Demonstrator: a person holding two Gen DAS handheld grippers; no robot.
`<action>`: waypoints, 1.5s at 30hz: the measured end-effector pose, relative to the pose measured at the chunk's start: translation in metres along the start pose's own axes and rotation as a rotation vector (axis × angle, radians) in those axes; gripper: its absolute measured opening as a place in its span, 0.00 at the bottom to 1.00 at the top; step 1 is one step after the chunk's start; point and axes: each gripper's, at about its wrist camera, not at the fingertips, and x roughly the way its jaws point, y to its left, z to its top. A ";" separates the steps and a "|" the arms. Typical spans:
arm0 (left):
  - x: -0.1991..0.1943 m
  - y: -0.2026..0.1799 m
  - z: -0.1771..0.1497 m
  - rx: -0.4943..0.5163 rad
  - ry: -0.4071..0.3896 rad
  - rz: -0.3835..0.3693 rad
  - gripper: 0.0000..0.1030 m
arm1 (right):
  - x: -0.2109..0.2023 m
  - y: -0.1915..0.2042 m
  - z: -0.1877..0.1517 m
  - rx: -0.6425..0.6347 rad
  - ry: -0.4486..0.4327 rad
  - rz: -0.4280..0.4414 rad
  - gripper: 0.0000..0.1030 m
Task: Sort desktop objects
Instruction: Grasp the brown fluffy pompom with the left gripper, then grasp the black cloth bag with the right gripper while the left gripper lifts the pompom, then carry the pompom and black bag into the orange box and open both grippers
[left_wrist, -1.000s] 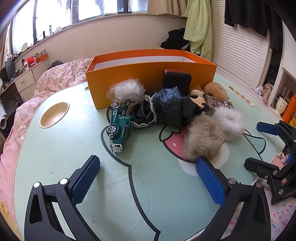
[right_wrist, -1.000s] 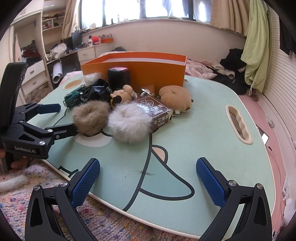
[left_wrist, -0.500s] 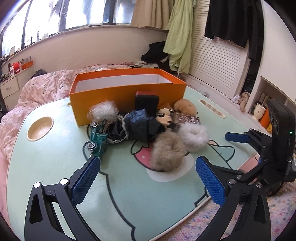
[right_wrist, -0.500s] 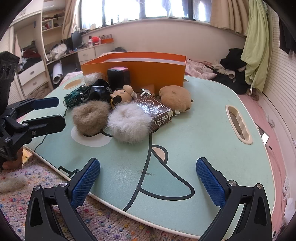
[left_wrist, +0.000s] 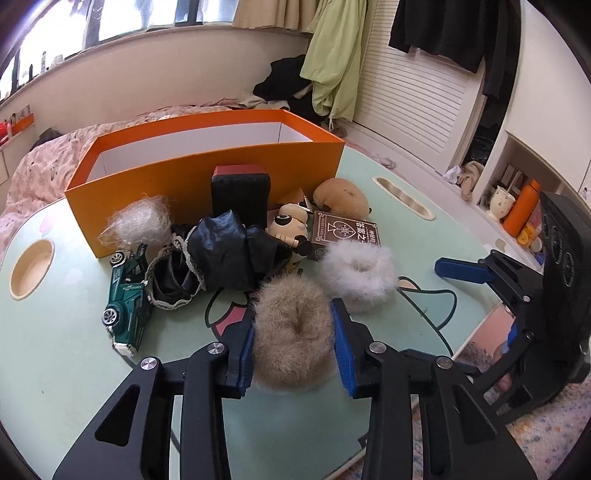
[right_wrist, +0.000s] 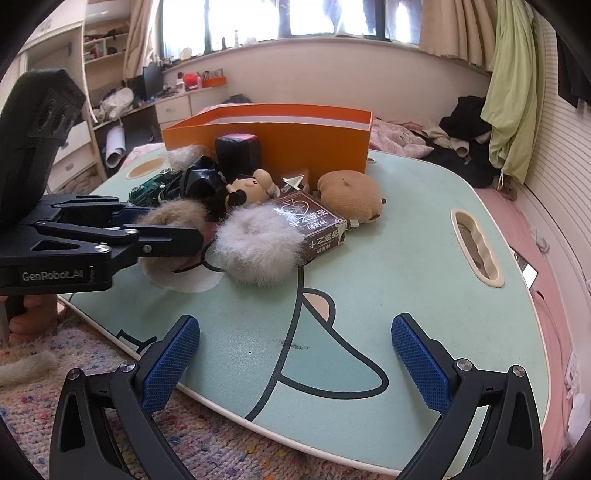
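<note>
The left tool (left_wrist: 293, 341) is closing, its pads pressing the tan fur scrunchie (left_wrist: 290, 334) on the counter (left_wrist: 66, 369); the right tool (right_wrist: 295, 360) stands apart, empty.

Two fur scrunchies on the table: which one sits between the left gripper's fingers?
The tan scrunchie. The left gripper is closing around it; the white scrunchie lies beyond, untouched.

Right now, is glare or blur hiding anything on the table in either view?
Left wrist view: window blown out, table items sharp, edges bent by fisheye. Right wrist view: windows overexposed, scrunchies crisp, corners vignetted.
</note>
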 end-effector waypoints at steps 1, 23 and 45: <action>-0.007 0.003 -0.004 -0.004 -0.016 0.000 0.37 | 0.000 0.000 0.000 0.000 0.000 0.000 1.00; -0.071 0.095 -0.028 -0.221 -0.129 0.236 0.37 | 0.050 0.095 0.114 -0.227 -0.023 0.057 0.56; -0.042 0.067 0.107 -0.110 -0.139 0.159 0.37 | 0.023 -0.006 0.201 0.166 -0.099 0.074 0.22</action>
